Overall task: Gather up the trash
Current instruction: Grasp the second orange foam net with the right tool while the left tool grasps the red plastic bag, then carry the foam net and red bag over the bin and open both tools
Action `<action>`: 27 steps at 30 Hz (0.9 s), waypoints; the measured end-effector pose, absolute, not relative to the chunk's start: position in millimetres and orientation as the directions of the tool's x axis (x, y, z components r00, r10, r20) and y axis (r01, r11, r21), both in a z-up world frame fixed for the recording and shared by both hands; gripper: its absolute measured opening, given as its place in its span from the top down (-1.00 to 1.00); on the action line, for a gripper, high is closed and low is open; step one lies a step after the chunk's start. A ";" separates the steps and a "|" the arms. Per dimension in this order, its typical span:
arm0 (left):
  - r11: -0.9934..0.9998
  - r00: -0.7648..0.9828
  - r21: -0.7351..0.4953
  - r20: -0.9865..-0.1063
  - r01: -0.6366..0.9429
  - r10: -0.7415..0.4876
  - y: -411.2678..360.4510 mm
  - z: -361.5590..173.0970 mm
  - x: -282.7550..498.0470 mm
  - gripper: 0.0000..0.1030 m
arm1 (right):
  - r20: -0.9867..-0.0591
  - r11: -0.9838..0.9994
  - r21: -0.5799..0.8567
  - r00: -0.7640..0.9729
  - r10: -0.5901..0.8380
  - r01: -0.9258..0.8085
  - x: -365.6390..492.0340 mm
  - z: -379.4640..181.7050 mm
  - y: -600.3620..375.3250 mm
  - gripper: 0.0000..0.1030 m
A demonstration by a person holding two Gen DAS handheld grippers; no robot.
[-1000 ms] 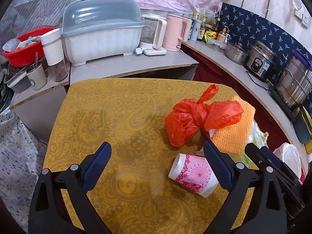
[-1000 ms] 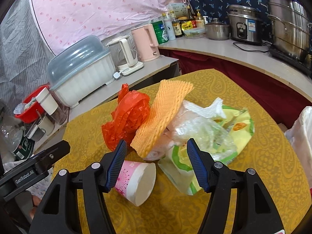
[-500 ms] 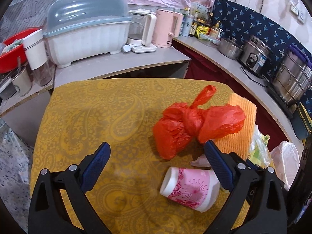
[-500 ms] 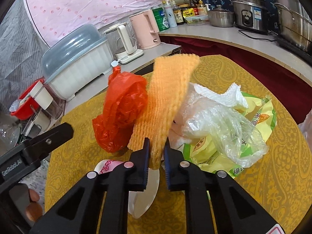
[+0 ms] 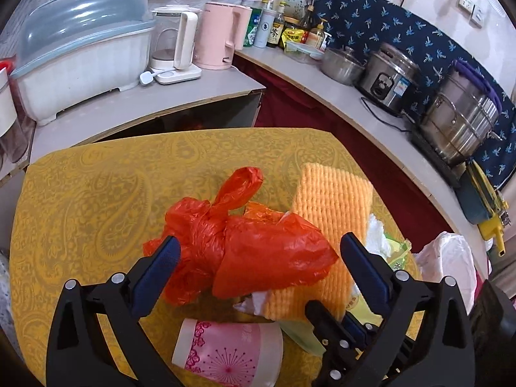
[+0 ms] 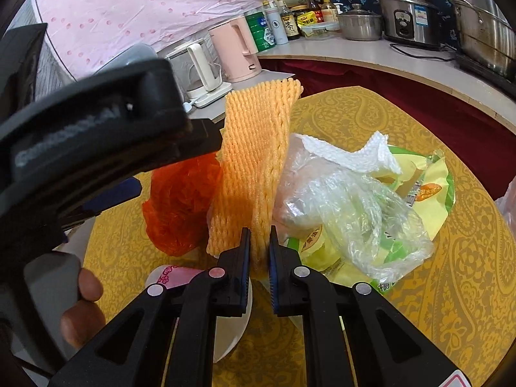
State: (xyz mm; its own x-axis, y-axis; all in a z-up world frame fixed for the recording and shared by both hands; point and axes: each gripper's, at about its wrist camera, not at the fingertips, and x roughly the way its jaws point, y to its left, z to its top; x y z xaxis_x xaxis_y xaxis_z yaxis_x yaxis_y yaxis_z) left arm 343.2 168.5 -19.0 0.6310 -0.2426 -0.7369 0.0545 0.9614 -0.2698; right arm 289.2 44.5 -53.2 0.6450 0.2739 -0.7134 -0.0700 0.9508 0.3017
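A heap of trash lies on the yellow table. My left gripper is open, its fingers on either side of a crumpled red plastic bag. My right gripper is shut on the lower end of an orange foam net, which stands up from the heap; the net also shows in the left wrist view. A pink paper cup lies on its side below the bag. Clear plastic wrap, a white tissue and a yellow-green snack packet lie right of the net.
A counter behind the table holds a covered dish rack, a white kettle and a pink kettle. The right counter carries bottles, a rice cooker and a steel pot. A white bag hangs off the table's right edge.
My right gripper closed on the orange foam net and lifted its end. My left gripper moved forward and right, so that its open fingers now flank the red bag.
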 end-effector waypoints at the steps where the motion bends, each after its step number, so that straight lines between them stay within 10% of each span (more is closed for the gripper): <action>1: 0.959 0.626 -0.277 -0.740 0.051 -0.247 169.0 -20.4 345.3 -0.81 | -0.713 0.949 0.306 0.644 0.277 -0.070 288.6 -53.9 42.8 0.81; 10: 0.952 0.605 -0.299 -0.746 0.072 -0.280 174.6 -21.7 336.4 0.28 | -0.704 0.946 0.315 0.650 0.285 -0.074 284.0 -51.1 37.0 0.81; 27: 0.936 0.704 -0.316 -0.630 0.154 -0.328 157.8 73.0 274.9 0.46 | -0.563 0.942 0.334 0.796 0.223 -0.027 248.2 37.9 -26.7 0.81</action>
